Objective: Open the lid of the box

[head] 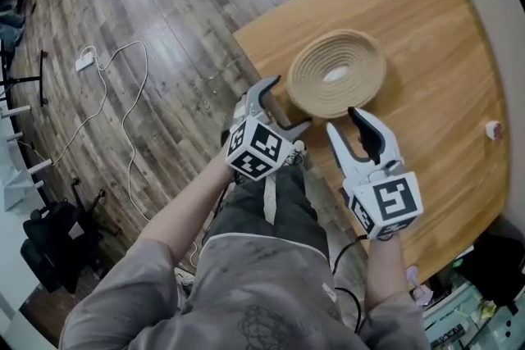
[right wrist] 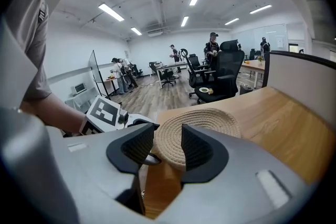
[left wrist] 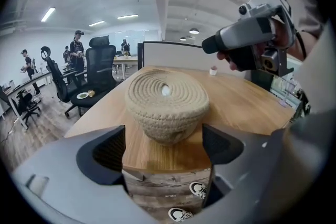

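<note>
Near table front-left corner: round woven box upright, lid on, small white knob at lid centre. Left gripper hangs just off table's near edge, short of box; jaws spread wide, nothing between them (box shows beyond gap). Right gripper over table, close beside box's near rim; jaws apart by narrower gap, pinching nothing. Small white object lies well apart, toward table's right edge. White cable trails across wood floor.
</note>
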Demonstrator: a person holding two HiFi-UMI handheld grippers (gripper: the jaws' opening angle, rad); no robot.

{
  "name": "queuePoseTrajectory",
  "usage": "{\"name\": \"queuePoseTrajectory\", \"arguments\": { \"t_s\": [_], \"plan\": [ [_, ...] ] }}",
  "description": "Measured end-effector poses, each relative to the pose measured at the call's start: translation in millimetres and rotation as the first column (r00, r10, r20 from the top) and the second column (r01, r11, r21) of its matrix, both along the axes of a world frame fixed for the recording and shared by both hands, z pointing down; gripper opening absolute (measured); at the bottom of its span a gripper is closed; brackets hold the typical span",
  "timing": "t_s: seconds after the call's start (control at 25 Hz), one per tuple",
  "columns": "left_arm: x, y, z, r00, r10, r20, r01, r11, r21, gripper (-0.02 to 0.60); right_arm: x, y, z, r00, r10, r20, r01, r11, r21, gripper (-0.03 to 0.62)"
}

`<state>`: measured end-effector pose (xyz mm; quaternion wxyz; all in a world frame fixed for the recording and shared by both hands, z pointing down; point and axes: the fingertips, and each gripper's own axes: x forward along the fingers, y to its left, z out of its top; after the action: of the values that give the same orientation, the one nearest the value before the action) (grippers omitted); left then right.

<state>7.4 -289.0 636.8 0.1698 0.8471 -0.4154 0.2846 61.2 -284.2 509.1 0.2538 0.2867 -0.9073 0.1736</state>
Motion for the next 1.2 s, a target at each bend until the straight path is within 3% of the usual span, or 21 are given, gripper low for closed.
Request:
{"name": "queuePoseTrajectory", "arguments": {
  "t_s": [0.4,0.52,0.64,0.88,1.2],
  "plan": [
    [15,-21,21,0.998,0.048,-0.028,-0.047,0.999,0.018,0.443,-7,-5,40,1.0,-0.004,-0.018,0.003,0.999,-0.044,0.16],
    [18,-20,20,0.997,0.07,-0.031,-0.07,0.997,0.027,0.393,-9,-4,46,0.999,-0.026,-0.038,0.024,0.999,-0.048,0.16],
    [21,-21,20,0.997,0.073,-0.041,-0.071,0.997,0.029,0.383,-14,-3,49,0.992,-0.081,-0.096,0.078,0.997,-0.025,0.16],
    [25,-21,20,0.996,0.073,-0.054,-0.07,0.996,0.052,0.368,-34,-1,58,0.941,-0.231,-0.247,0.234,0.972,-0.02,0.16],
    [28,-20,19,0.995,0.068,-0.072,-0.061,0.993,0.098,0.364,-53,1,81,0.854,-0.334,-0.398,0.332,0.94,-0.075,0.161]
  ]
}}
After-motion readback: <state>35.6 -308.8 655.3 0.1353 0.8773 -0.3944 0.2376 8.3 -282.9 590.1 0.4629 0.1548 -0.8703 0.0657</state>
